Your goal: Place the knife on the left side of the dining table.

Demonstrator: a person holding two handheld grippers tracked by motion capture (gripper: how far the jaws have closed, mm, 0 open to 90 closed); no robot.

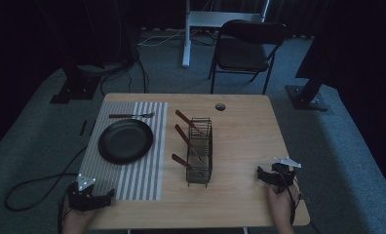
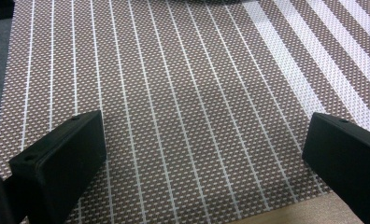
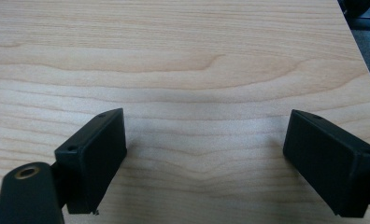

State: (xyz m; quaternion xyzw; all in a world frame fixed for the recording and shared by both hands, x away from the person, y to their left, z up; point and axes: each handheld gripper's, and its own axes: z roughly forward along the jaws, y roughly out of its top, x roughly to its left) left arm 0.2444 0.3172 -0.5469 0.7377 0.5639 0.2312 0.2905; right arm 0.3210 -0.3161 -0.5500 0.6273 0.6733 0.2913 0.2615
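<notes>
Nothing is held by either gripper, so the work is judged to be at or near its start. The left gripper (image 1: 91,199) is seen at the lower left of the high view, over the near edge of the striped mat (image 1: 132,183); in the left gripper view its jaws are spread wide over bare weave. The right gripper (image 1: 274,175) is seen at the lower right, its jaws likewise spread over bare wood in the right gripper view.

The things apparently to be handled are found in the middle of the frame. A wire rack (image 1: 200,151) stands on the table (image 1: 244,131), and three wooden-handled utensils (image 1: 183,134) are leaned in it, handles pointing to the upper left. A black plate (image 1: 125,141) is set on the mat, left of the rack, and a fork (image 1: 131,115) is laid above it, near the mat's far edge. If a place setting is intended, one piece is judged placed and three are left in the rack, well apart from both grippers.

The surface is pale wood with a cable hole (image 1: 220,107) near its far edge. The room is dim: grey carpet, a folding chair (image 1: 244,48) at the upper middle, dark stand bases to either side, and cables trailed across the floor.
</notes>
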